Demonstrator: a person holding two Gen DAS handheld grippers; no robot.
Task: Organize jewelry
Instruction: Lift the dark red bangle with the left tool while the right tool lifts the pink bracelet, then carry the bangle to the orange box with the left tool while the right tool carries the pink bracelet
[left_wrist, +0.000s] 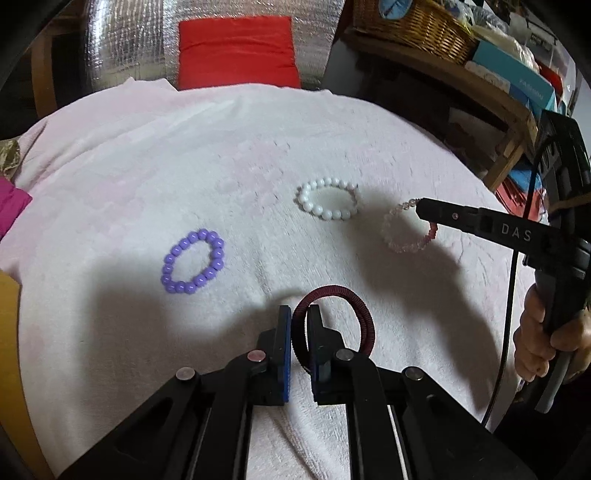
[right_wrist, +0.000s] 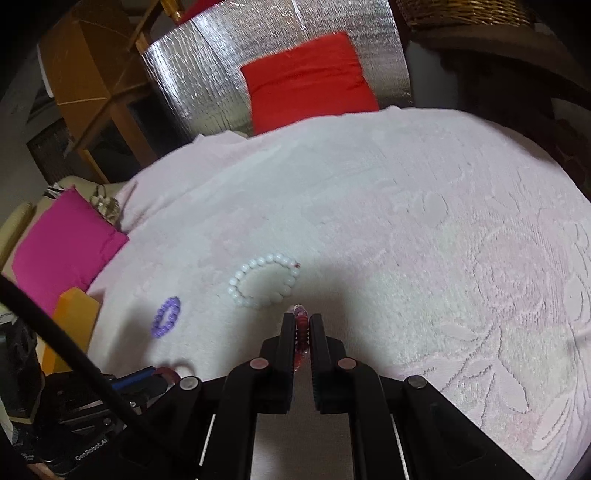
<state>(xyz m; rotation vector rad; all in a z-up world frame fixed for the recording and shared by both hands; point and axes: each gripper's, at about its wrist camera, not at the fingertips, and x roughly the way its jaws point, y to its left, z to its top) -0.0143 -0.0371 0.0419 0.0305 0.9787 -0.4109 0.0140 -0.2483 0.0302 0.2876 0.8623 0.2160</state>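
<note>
On a pale pink towel (left_wrist: 147, 155) lie a purple bead bracelet (left_wrist: 193, 261) and a white bead bracelet (left_wrist: 328, 198). My left gripper (left_wrist: 299, 314) is shut on a dark maroon cord bracelet (left_wrist: 360, 314), whose loop stands out to the right of the fingers. My right gripper (right_wrist: 302, 321) is shut on a pink crystal bead bracelet (right_wrist: 301, 332), just near of the white bracelet (right_wrist: 264, 280). From the left wrist view, the pink bracelet (left_wrist: 402, 240) hangs from the right gripper (left_wrist: 421, 210) above the towel. The purple bracelet (right_wrist: 166, 317) lies further left.
A red cloth (left_wrist: 238, 51) lies against a silver foil sheet (left_wrist: 122, 48) beyond the towel. A magenta cloth (right_wrist: 62, 243) and an orange block (right_wrist: 72, 325) sit at the left edge. A wicker basket (left_wrist: 417, 26) and boxes fill a wooden shelf at the right.
</note>
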